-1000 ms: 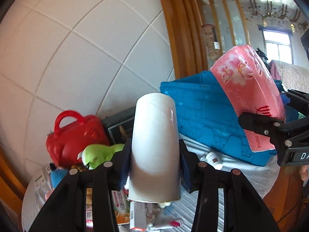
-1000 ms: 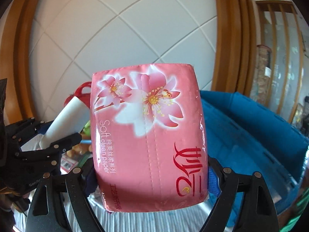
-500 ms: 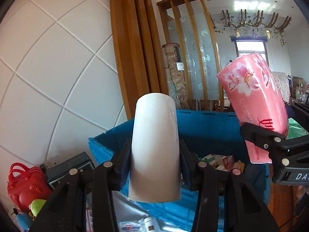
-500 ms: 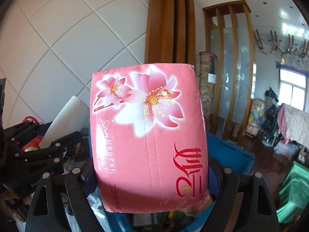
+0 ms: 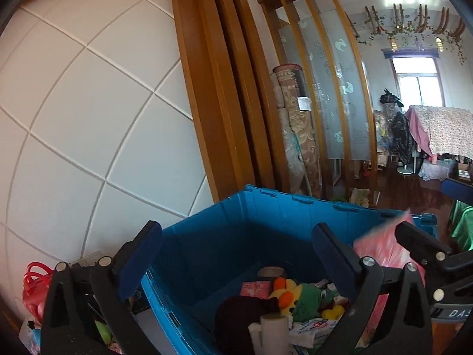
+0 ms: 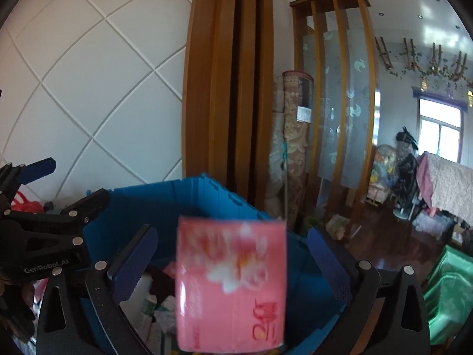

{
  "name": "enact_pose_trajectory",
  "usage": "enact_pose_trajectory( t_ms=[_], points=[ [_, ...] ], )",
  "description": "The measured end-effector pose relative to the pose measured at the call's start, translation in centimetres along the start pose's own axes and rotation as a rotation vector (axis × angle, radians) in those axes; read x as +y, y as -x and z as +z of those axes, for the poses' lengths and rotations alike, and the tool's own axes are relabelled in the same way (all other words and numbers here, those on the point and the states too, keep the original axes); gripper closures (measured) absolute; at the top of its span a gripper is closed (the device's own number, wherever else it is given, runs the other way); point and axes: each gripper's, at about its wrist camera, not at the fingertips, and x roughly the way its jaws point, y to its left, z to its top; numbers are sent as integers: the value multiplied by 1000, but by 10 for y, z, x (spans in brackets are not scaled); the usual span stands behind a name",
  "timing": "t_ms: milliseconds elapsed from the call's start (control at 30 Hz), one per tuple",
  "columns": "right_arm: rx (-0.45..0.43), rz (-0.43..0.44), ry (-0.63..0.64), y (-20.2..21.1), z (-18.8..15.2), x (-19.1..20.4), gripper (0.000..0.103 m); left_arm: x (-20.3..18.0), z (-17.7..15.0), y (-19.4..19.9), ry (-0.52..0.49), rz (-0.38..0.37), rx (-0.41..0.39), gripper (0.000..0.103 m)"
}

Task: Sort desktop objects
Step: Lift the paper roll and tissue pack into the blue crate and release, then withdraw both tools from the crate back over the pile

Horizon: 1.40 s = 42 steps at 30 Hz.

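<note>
Nearest us, both grippers stand over the blue bin, and both sets of jaws are opening.

Left gripper point(image 5: 236, 269): released. Nothing sits between its pads. The white roll point(image 5: 273, 335) lies directly below and slightly ahead of it, already among the bin's contents, upright, with its long axis roughly vertical and its end facing up toward us. It rests against a dark soft item point(image 5: 236, 316); just beyond lie a green and yellow plush toy point(image 5: 301, 298) and some printed packets.

Right gripper point(image 6: 232, 260): released. The pink tissue pack point(image 6: 232, 284) is between the spread pads but clear of both, motion-blurred, so we judge it to be dropping. Its long axis runs up and down in the right wrist view, printed face toward us, lower end pointing into the bin. The right gripper is the nearer one to it; the left stands just to its left.

Farther out, the bin point(image 5: 266, 207) rises behind both items. Beyond it stand a tiled wall and a wooden post.

We judge both items delivered; the coming move is a withdrawal up and back.
</note>
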Motion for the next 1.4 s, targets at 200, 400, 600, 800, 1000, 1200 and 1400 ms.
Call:
enact_pose_trajectory(
  t_ms=[200,400,600,800,1000,1200,1400],
  points=[
    [-40,10,-28,16,-4,-3,0,4,-1,4,21,36,4,1],
    [-31,8,-18,20,-14,-9,0,0,-10,12,39,64,10,1],
    [-40,6,-10,33,-21,-9,0,2,-21,32,67,98,1,1],
    [-35,33,-11,42,-27,-6,0,5,-32,46,81,132,9,1],
    [-39,63,-10,49,-31,-1,0,12,-42,62,95,168,13,1],
    [-40,107,0,56,-38,10,0,26,-59,76,128,209,29,1],
    [-34,162,17,60,-42,32,0,53,-86,89,161,258,56,1]
  ],
)
